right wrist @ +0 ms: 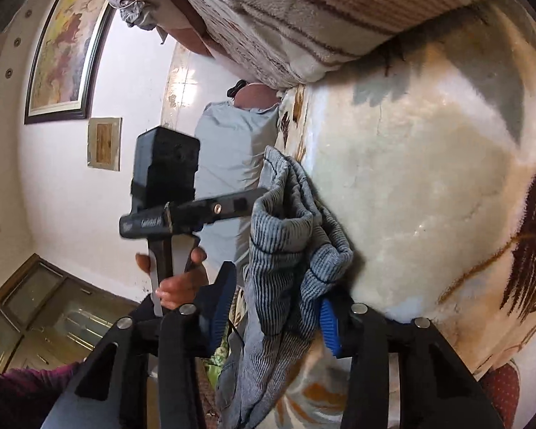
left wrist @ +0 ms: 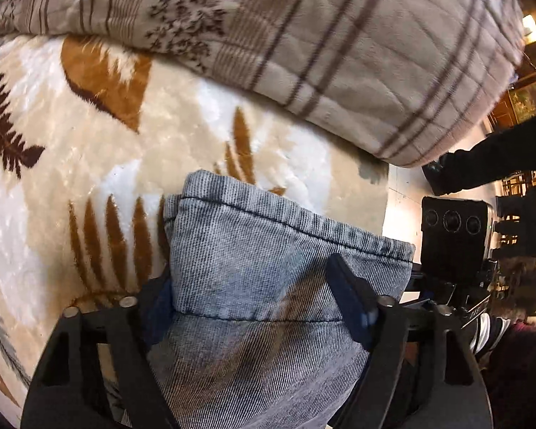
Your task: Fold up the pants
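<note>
**Both grippers on the pants, above the bed**

We see the grey denim pants (left wrist: pixel 268 271) bunched between the left gripper (left wrist: pixel 253 296) pads, clamped on a hemmed end above the leaf-print blanket (left wrist: pixel 89 164). Our right gripper (right wrist: pixel 273 307) pinches another hanging fold of the pants (right wrist: pixel 286 250). A plaid quilt (left wrist: pixel 339 35) lies beyond

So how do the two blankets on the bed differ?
The plaid blanket is taupe with dark stripes and floral bands, and lies folded into a thick bundle. The fluffy leaf-print blanket is cream with orange and brown leaves, and is spread flat beneath it. Both look soft and plush.
</note>
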`<state>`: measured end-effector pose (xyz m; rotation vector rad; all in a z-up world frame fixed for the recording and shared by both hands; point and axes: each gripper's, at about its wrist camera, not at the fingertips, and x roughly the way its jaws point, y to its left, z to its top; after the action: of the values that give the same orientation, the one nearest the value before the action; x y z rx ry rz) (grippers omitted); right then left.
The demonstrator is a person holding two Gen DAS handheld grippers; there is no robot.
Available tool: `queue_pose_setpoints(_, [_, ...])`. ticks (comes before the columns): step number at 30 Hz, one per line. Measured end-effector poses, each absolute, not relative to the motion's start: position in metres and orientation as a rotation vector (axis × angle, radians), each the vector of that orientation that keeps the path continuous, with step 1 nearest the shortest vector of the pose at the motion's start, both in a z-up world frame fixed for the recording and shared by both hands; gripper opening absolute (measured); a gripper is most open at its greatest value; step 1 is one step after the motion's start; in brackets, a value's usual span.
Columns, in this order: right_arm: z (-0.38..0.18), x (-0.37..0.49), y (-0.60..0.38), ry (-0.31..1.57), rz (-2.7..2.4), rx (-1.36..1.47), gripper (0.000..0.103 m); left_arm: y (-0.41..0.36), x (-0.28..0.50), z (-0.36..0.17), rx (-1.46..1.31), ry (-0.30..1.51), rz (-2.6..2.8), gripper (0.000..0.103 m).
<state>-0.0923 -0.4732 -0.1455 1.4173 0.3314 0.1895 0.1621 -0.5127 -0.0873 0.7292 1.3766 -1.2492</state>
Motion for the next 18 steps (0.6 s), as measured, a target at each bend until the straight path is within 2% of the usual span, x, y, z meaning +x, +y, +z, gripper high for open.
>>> queue_pose_setpoints(1, [-0.143,-0.090,-0.473,0.336,0.184,1.407,0.043,-0.511,0.160,-0.086,0.734,1.359,-1.237,0.059])
queue_pose_setpoints(3, [-0.138,-0.088,-0.473,0.353,0.165,1.382,0.040,-0.502,0.157,-0.082,0.747,1.324,-1.214,0.037])
queue_pose_setpoints(6, [-0.129,-0.085,-0.474,0.380,0.133,1.332,0.029,-0.499,0.148,-0.073,0.754,1.276,-1.200,0.023])
queue_pose_setpoints(8, [-0.118,-0.084,-0.473,0.400,0.114,1.275,0.028,-0.499,0.135,-0.065,0.794,1.211,-1.192,0.020])
queue_pose_setpoints(14, [-0.081,-0.077,-0.461,0.493,0.034,1.026,0.027,-0.498,0.091,-0.043,0.926,1.016,-1.151,0.020])
queue_pose_setpoints(18, [-0.055,-0.076,-0.448,0.510,0.012,0.900,0.027,-0.486,0.080,-0.019,0.954,0.953,-1.142,0.020])
